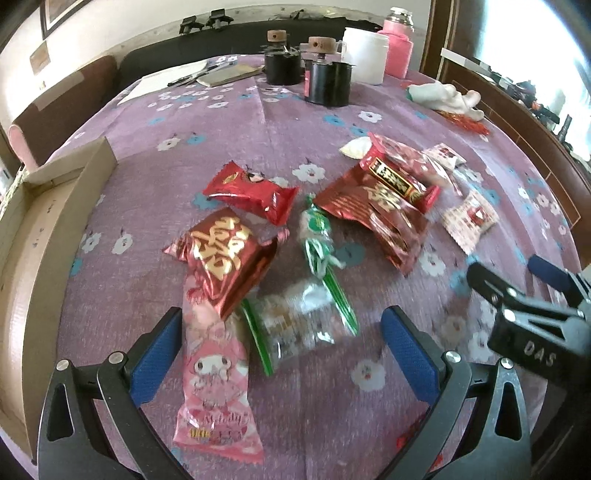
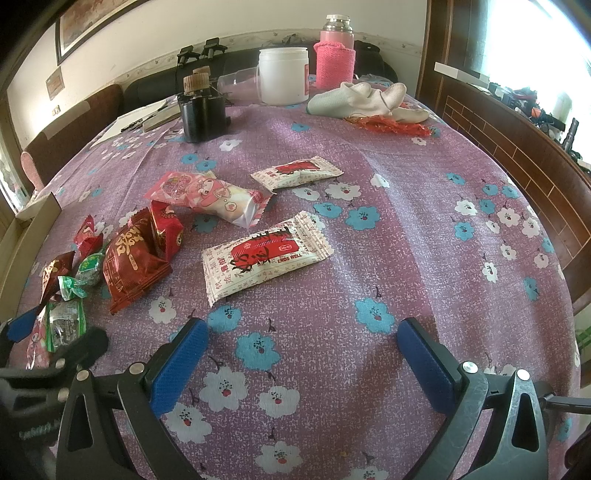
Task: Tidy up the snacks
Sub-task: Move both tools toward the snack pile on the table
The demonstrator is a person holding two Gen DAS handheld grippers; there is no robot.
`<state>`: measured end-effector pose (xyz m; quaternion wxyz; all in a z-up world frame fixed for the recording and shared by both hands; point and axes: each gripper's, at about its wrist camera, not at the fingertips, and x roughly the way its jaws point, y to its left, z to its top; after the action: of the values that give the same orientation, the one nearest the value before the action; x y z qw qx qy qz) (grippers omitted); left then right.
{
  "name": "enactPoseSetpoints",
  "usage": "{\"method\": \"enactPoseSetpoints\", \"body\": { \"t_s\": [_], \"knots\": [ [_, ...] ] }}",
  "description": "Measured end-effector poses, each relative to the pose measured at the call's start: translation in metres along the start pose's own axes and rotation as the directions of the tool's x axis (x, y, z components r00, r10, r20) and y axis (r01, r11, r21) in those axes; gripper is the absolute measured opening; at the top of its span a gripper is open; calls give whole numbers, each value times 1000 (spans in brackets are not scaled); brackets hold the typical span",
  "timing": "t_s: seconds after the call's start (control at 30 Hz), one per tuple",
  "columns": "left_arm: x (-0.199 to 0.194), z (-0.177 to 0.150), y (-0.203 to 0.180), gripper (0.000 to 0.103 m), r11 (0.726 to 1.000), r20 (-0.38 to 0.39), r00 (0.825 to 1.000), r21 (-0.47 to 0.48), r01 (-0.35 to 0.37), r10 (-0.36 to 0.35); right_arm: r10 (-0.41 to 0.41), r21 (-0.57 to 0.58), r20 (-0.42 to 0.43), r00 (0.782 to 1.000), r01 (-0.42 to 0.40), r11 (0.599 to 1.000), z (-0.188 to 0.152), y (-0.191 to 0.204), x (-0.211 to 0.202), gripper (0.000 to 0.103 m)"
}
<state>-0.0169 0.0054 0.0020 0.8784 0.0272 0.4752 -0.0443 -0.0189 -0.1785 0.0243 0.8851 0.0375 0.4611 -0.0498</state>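
Pink cartoon-printed plastic snack packet point(image 1: 216, 373) lies on the purple flowered tabletop point(image 1: 303, 155), its long axis running twelve to six, just inside the left claw point(image 1: 291, 354) by its nine o'clock finger. Both claws gape wide, holding nothing. The right claw point(image 2: 303, 362) faces a white-and-red wrapper point(image 2: 266, 254) at eleven o'clock. An open cardboard box point(image 1: 40, 236) sits at nine o'clock, nearer the left claw.

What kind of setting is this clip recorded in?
Most likely a home living or dining room. A table under a purple floral tablecloth holds scattered snack packets and a pink thermos in a knitted sleeve; a dark sofa and a framed picture sit along the far wall.
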Motion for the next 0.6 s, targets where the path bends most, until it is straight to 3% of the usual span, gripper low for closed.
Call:
{"method": "enactPoseSetpoints", "body": {
  "t_s": [0.2, 0.3, 0.4, 0.6],
  "knots": [
    [-9, -6, 1, 103, 998, -37, 998, 24, 53, -52, 0, 0, 0, 1000, 0, 1000, 0, 0, 0, 103],
    [-25, -11, 14, 103, 992, -41, 991, -39, 123, -124, 0, 0, 0, 1000, 0, 1000, 0, 0, 0, 103],
    [-49, -18, 31, 103, 982, 13, 987, -105, 159, -158, 0, 0, 0, 1000, 0, 1000, 0, 0, 0, 103],
    [-84, -26, 50, 103, 982, 119, 985, -128, 137, -122, 0, 0, 0, 1000, 0, 1000, 0, 0, 0, 103]
  ]
}}
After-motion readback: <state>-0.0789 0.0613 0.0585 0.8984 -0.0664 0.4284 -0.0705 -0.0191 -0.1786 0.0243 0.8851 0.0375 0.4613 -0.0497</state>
